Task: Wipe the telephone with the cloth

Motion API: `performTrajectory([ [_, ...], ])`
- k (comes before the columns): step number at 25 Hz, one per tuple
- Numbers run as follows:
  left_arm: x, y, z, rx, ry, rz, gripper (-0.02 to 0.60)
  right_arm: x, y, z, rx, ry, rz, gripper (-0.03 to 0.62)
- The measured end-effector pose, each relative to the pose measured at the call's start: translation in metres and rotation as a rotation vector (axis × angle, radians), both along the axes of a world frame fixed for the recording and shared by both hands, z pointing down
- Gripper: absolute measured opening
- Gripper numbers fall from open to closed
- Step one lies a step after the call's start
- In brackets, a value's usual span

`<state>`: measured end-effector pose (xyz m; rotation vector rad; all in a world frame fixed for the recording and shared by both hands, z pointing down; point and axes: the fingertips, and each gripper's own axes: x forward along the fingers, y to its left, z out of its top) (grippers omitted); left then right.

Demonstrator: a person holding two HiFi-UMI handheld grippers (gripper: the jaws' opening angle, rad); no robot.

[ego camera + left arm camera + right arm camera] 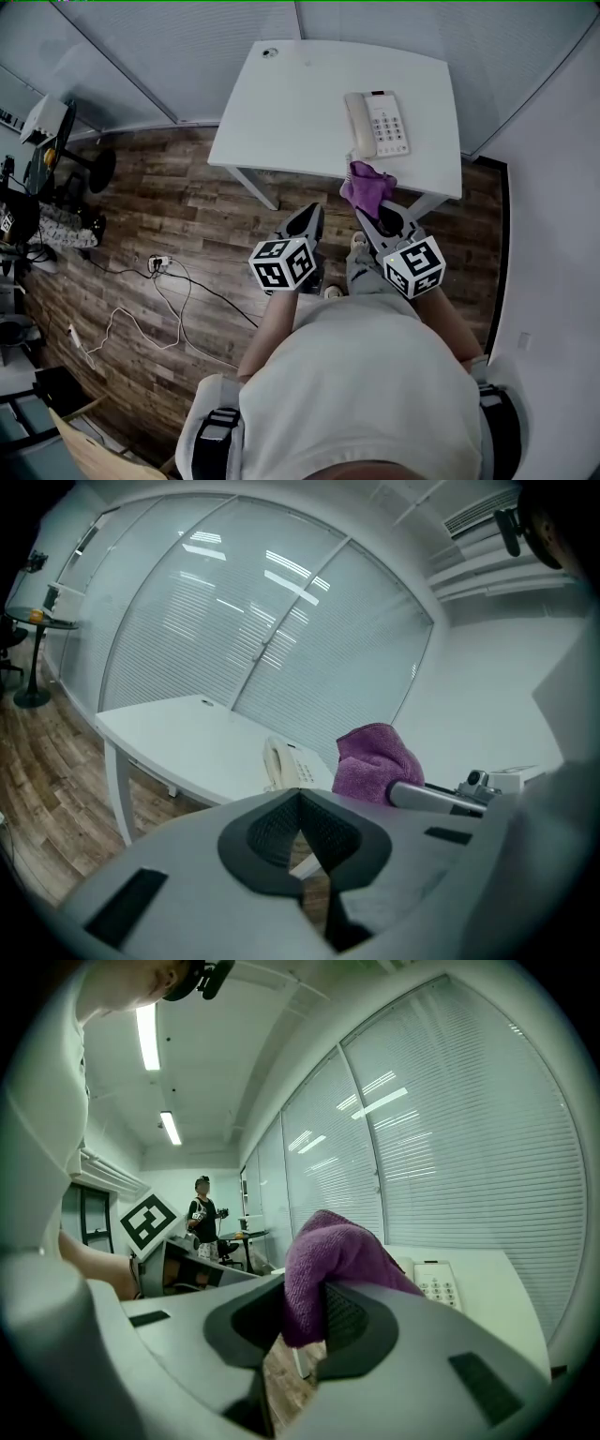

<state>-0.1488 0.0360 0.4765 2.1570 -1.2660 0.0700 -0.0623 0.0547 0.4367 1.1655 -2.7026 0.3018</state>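
The right gripper (302,1326), clamping a crumpled purple cloth (328,1251) by the white desk's (300,112) front edge, alone sees a bystander (202,1211); the left gripper (300,808) is closed, empty.

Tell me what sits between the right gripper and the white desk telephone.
Only the crumpled purple cloth, clamped in the right gripper and bunched close to the white telephone; the head view shows it.

Fuzzy cloth (367,186); smooth plastic telephone (377,124); matt smooth table (300,103); wood-grain floor (169,216).
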Motion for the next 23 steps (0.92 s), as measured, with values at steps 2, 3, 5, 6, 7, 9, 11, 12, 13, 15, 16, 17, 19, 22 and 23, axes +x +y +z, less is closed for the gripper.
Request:
performTrajectory([
  [2,0.0,-0.001,-0.001,0.002,-0.001,0.003,0.02,0.001,-0.001,0.0,0.002,0.004,0.007,0.089],
  [3,0.001,-0.001,-0.001,0.002,0.0,0.004,0.02,0.001,0.0,0.0,0.003,0.004,0.01,0.089],
  [5,0.0,0.0,-0.001,0.0,0.002,0.007,0.02,0.001,0.001,-0.001,0.003,0.0,0.015,0.089],
  [6,0.001,0.001,-0.001,0.0,0.002,0.009,0.02,0.001,0.001,-0.002,0.004,-0.003,0.018,0.089],
  [7,0.001,0.001,-0.001,-0.001,0.002,0.01,0.02,0.001,0.001,-0.002,0.005,-0.006,0.021,0.089],
  [9,0.0,0.001,0.0,0.0,0.001,0.01,0.02,0.001,0.0,-0.003,0.011,-0.012,0.024,0.089],
  [11,0.0,0.001,0.0,0.001,0.001,0.008,0.02,0.0,0.0,-0.005,0.015,-0.017,0.024,0.089],
  [12,0.0,0.001,-0.001,0.001,0.001,0.008,0.02,0.0,0.0,-0.005,0.016,-0.018,0.025,0.089],
  [13,0.0,0.002,-0.001,0.001,0.0,0.008,0.02,0.0,0.0,-0.006,0.016,-0.02,0.025,0.089],
  [15,0.0,0.003,-0.002,0.003,-0.001,0.008,0.02,0.0,0.001,-0.007,0.017,-0.023,0.025,0.089],
  [16,0.0,0.003,-0.003,0.004,-0.002,0.007,0.02,0.0,0.001,-0.007,0.019,-0.023,0.023,0.089],
  [17,-0.001,0.002,-0.003,0.006,-0.001,0.006,0.02,-0.001,0.001,-0.007,0.021,-0.023,0.021,0.089],
  [19,-0.001,0.001,-0.004,0.008,0.001,0.003,0.02,-0.002,0.0,-0.007,0.022,-0.023,0.018,0.089],
  [22,-0.002,-0.001,-0.007,0.014,0.004,0.001,0.02,-0.003,-0.003,-0.009,0.027,-0.025,0.018,0.089],
  [23,-0.003,-0.001,-0.008,0.016,0.005,0.001,0.02,-0.003,-0.003,-0.01,0.03,-0.026,0.018,0.089],
])
